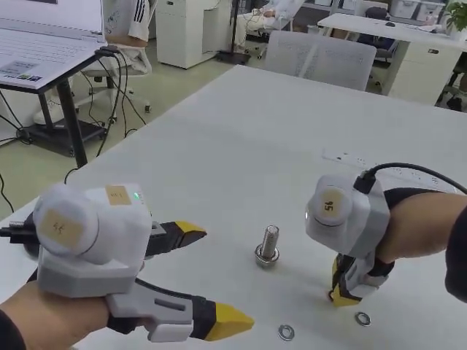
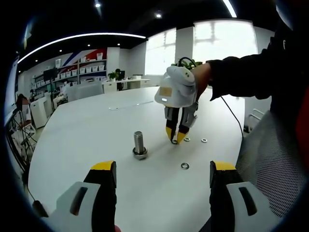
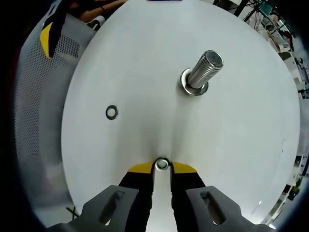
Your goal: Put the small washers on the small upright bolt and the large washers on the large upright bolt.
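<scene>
We've got the right gripper (image 1: 343, 295) tips-down on the table (image 1: 241, 146), nearly shut, pinching a washer (image 3: 162, 164). Lift straight, keep it level, centre the hole over the upright bolt (image 1: 268, 246) nearby. Left gripper (image 1: 213, 277) is wide open, holding nothing. The washer is a small, flat, shiny metal ring.

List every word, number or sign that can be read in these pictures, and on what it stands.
"15", perhaps, handwritten on the round sticker of the right gripper; not sure.
Two labels on the left gripper: too blurred to read.
Stickers on the laptop: too small to read.
</scene>
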Demonstrator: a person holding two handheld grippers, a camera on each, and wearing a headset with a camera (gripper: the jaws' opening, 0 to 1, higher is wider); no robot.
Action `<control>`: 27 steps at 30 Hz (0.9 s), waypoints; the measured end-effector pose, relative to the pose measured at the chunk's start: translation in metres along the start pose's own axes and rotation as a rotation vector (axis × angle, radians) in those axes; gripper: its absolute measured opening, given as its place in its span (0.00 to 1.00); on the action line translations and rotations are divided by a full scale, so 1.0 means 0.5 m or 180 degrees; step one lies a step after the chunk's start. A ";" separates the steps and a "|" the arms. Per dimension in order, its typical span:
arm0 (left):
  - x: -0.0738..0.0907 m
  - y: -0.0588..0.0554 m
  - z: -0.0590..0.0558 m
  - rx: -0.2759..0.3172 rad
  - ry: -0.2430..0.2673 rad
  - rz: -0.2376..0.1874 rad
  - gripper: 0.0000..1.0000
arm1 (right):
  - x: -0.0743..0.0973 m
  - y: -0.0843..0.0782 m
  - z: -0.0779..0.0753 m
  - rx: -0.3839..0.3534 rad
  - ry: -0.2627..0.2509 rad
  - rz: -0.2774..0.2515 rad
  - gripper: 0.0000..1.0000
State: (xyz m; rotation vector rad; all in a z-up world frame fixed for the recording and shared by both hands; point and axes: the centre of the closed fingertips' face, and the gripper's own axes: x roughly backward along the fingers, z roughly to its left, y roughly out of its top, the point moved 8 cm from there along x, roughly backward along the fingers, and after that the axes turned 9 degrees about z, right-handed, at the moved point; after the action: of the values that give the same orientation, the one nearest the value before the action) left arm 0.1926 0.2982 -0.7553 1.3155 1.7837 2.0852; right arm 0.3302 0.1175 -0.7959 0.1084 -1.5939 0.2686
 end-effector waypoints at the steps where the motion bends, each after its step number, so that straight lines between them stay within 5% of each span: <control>1: 0.000 0.000 0.000 0.0001 -0.0002 0.0003 0.79 | 0.000 0.000 0.000 -0.0008 0.0001 -0.0005 0.14; 27: -0.009 0.005 -0.018 -0.0136 -0.0177 0.0052 0.80 | 0.047 0.005 0.015 -0.0085 -0.0034 -0.0242 0.14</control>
State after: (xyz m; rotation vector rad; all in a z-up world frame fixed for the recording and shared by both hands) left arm 0.1907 0.2882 -0.7550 1.3676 1.7024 2.0619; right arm 0.3213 0.1203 -0.7730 0.1497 -1.5999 0.1879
